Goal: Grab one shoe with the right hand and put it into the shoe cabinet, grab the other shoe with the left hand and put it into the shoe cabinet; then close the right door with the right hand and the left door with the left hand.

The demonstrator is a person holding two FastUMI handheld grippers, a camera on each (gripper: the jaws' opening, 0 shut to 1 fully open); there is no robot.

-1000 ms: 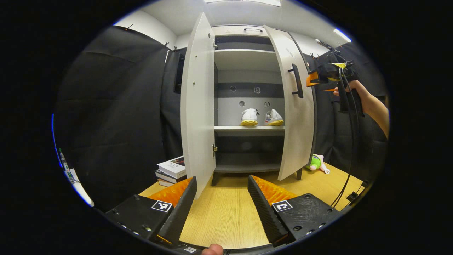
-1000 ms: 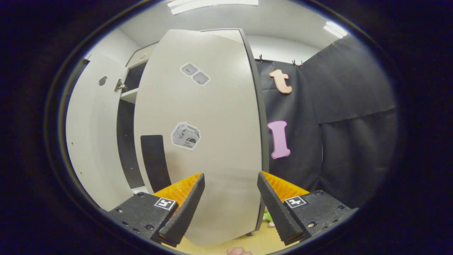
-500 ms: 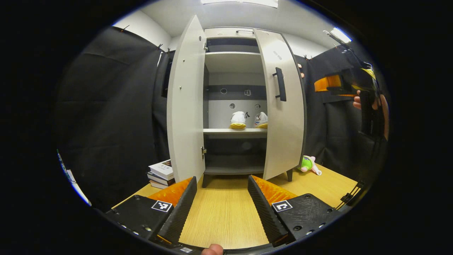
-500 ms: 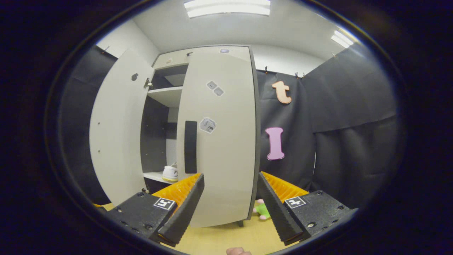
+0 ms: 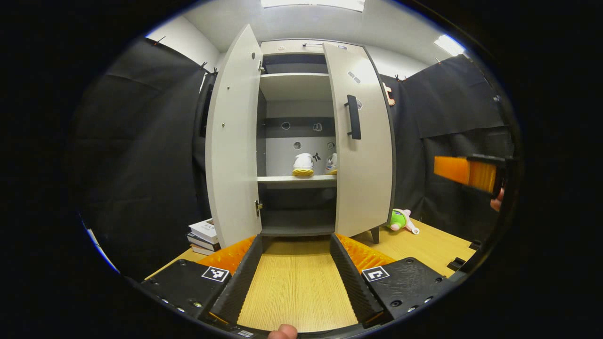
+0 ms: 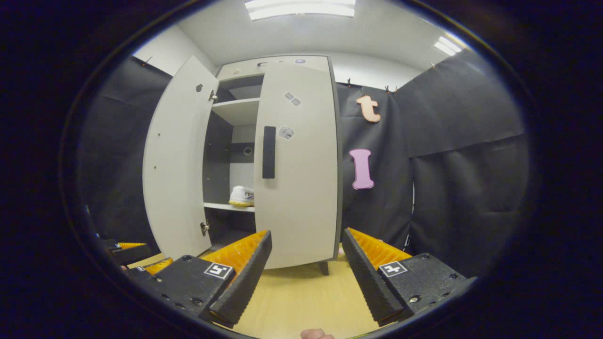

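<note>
The pale shoe cabinet stands on the table with its left door (image 5: 231, 141) swung wide open. Its right door (image 5: 362, 155), with a black handle (image 5: 353, 117), lies almost flat across the right half. Two white shoes with yellow soles sit on the middle shelf: one (image 5: 303, 165) in full view, the other (image 5: 332, 163) half hidden by the right door. My left gripper (image 5: 295, 240) is open over the table in front of the cabinet. My right gripper (image 6: 306, 235) is open, away from the right door (image 6: 297, 165), and shows at the far right (image 5: 468, 172).
A stack of books (image 5: 203, 231) lies left of the cabinet, behind the open door. A green plush toy (image 5: 399, 219) lies on the wooden table (image 5: 297, 292) to the cabinet's right. Black cloth walls close in both sides.
The right door has swung from half open to nearly flat against the cabinet. The right gripper has pulled back from it and dropped lower. The left gripper has backed off a little.
</note>
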